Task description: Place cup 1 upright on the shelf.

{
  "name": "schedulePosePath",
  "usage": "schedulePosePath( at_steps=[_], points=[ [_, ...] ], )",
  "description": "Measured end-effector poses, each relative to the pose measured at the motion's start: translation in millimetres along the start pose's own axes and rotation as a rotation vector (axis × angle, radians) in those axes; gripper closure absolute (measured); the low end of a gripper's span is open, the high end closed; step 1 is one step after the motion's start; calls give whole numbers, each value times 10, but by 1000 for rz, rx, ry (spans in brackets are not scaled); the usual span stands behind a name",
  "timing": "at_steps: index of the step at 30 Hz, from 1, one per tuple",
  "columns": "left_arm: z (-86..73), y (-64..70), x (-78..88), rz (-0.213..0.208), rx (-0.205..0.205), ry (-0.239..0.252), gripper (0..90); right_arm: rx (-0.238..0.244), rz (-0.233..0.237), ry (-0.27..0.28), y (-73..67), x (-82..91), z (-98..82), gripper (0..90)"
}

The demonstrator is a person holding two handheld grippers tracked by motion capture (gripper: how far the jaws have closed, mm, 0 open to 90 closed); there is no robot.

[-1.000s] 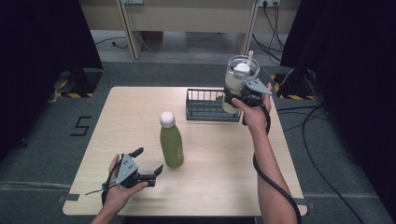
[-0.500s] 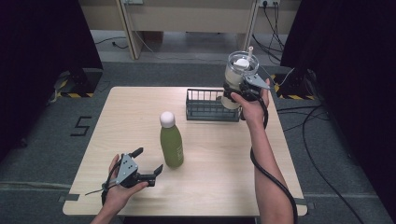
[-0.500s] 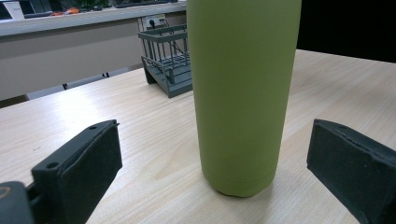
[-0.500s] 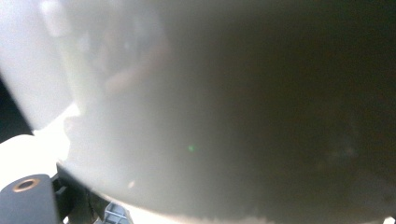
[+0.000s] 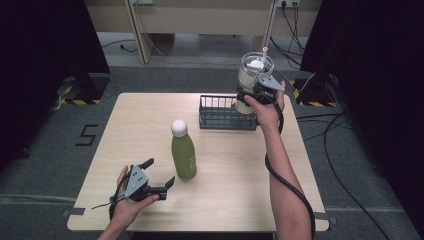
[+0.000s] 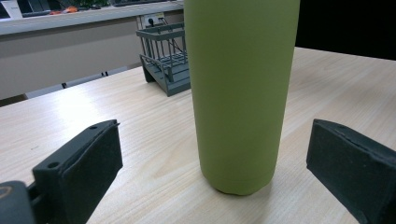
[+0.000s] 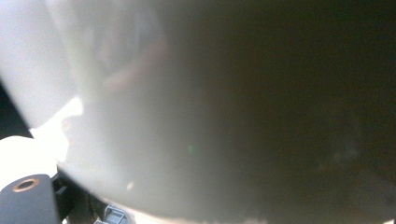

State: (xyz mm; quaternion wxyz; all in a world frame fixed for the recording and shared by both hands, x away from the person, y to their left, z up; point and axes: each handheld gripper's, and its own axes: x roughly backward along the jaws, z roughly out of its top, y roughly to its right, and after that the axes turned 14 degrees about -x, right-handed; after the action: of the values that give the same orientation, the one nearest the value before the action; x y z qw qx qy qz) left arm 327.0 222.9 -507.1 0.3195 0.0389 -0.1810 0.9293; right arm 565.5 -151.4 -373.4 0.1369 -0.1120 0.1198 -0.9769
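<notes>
1. Nearest the person, the left gripper [image 5: 161, 175] rests low at the near left part of the pale wooden table [image 5: 140, 120], held in the left hand [image 5: 125, 202]. Its two black jaws are spread wide with nothing between the pads, so it is released.
2. In the left gripper view the two black foam pads [image 6: 91, 163] stand well to either side of the bottle's base, touching nothing.
3. Just beyond that gripper, near the middle of the table, stands a tall matte olive-green metal bottle [image 5: 183, 152] with a rounded white cap. It is upright on the tabletop and apart from both tools. In the left gripper view its green body [image 6: 240, 93] rises between the open jaws, farther off than their tips.
4. Farther back sits a dark grey wire rack [image 5: 227, 114] with upright bars, on the far half of the table, right of centre.
5. At the rack's right end, the right hand [image 5: 267, 112] holds the right gripper [image 5: 247, 95] raised above the table. It is clamped around a clear plastic tumbler [image 5: 252, 75] with a milky lower part, a white lid and a straw sticking up.
6. The tumbler hangs upright in the air over the rack's right end and the table's far edge.
7. In the right gripper view the tumbler's pale cloudy wall [image 7: 187, 116] sits pressed close against the camera.
</notes>
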Motion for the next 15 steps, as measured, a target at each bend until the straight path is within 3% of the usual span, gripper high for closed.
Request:
schedulePosePath(
  at_steps=[15],
  points=[
    [-3, -4, 1, 4, 1, -3, 25, -11, -14, -12, 20, -152, -11, 102]
  ],
)
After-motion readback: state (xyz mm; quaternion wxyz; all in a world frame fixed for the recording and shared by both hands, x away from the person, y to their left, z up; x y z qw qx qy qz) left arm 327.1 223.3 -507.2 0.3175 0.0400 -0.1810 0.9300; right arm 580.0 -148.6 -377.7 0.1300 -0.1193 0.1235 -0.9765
